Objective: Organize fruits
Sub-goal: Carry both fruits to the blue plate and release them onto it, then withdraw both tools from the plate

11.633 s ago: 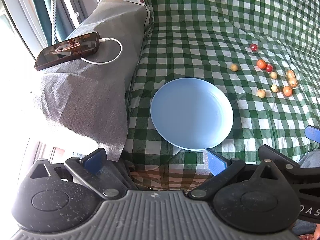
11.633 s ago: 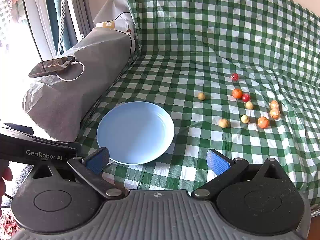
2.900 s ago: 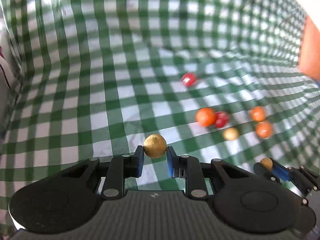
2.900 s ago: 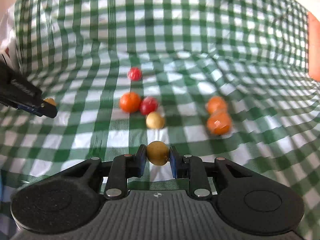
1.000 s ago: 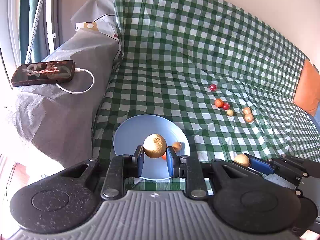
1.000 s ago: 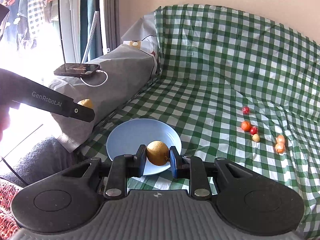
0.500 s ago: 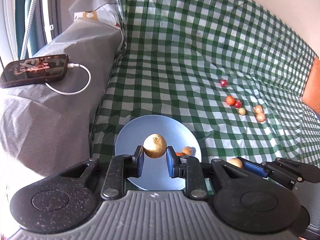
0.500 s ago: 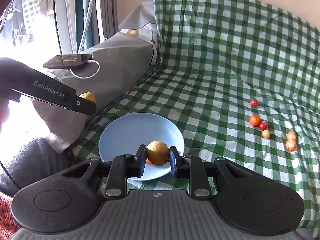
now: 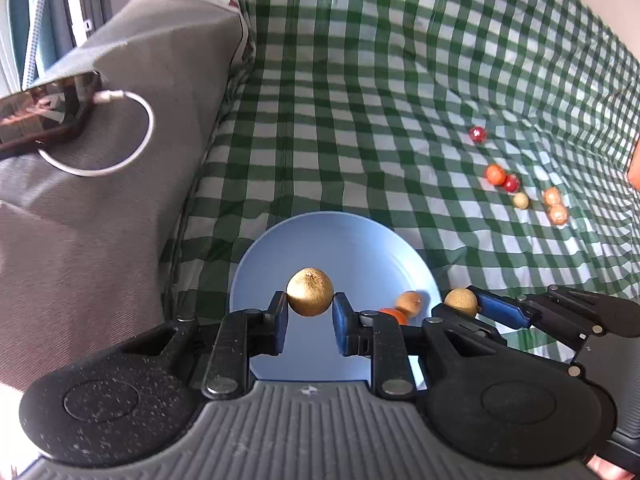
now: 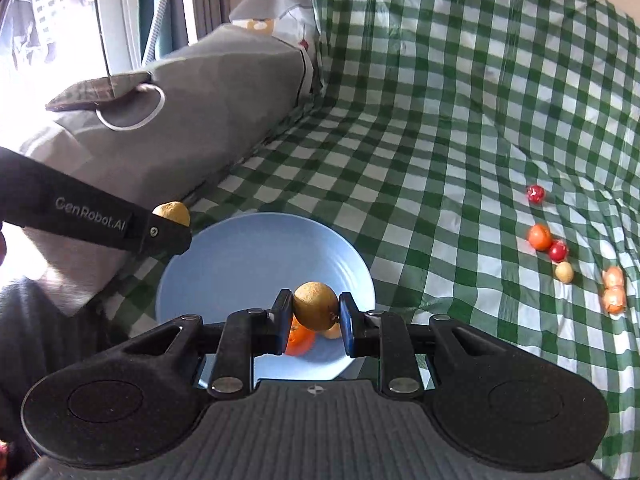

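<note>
My left gripper is shut on a small golden-brown fruit and holds it above the near part of the light blue plate. My right gripper is shut on a yellow-brown fruit above the plate's near right rim. An orange fruit and a pale fruit lie on the plate. The right gripper also shows in the left wrist view, and the left gripper shows in the right wrist view. Several red, orange and pale fruits lie on the green checked cloth at the right.
A grey covered armrest stands at the left with a phone and a white cable on it. The green checked cloth covers the seat and backrest. An orange cushion edge shows at far right.
Both grippers have come lower and closer to the plate, each still holding its fruit. The plate looks larger in both views.
</note>
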Tool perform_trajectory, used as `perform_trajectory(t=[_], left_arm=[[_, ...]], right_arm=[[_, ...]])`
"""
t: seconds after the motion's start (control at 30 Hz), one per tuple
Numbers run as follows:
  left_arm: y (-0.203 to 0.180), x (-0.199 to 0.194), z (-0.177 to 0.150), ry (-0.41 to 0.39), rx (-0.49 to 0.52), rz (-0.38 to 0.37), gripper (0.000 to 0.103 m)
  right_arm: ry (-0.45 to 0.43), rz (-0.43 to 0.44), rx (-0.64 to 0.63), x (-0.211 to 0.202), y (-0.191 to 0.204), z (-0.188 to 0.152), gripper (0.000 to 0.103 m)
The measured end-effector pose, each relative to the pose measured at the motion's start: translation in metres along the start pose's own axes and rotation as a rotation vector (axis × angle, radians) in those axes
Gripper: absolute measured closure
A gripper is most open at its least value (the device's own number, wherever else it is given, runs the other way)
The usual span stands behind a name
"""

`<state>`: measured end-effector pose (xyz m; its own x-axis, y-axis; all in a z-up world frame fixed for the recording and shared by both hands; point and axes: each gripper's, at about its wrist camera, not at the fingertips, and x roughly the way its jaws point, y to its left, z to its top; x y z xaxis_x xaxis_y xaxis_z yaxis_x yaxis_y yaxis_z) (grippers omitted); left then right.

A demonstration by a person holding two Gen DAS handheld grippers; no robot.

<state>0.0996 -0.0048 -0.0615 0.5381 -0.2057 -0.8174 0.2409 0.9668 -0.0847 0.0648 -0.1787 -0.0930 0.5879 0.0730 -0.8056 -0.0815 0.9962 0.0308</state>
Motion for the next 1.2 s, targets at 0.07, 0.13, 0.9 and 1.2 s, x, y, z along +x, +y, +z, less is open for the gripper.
perform_trajectory(t=[0.07,0.13,0.9,1.2], left_arm=[[0.001,0.010,0.002,0.014,0.001,0.003,0.077],[0.001,0.020,0.003,0.025,0.004,0.007,0.077],[0.004,-0.028,-0.031,-0.014,0.010,0.055,0.000],[-0.004,-0.080,-0.065,-0.060,-0.047,0.093,0.000]], right_arm=[[0.017,-0.001,-0.006,0.011,-0.001,0.000,0.077],[0.029,0.001,-0.012,0.020,-0.001,0.001,0.077],[0.111,0.004,-0.001,-0.023,0.006,-0.009,0.008],[-0.003,-0.015,-0.008,-0.094,0.030,-0.030,0.002]])
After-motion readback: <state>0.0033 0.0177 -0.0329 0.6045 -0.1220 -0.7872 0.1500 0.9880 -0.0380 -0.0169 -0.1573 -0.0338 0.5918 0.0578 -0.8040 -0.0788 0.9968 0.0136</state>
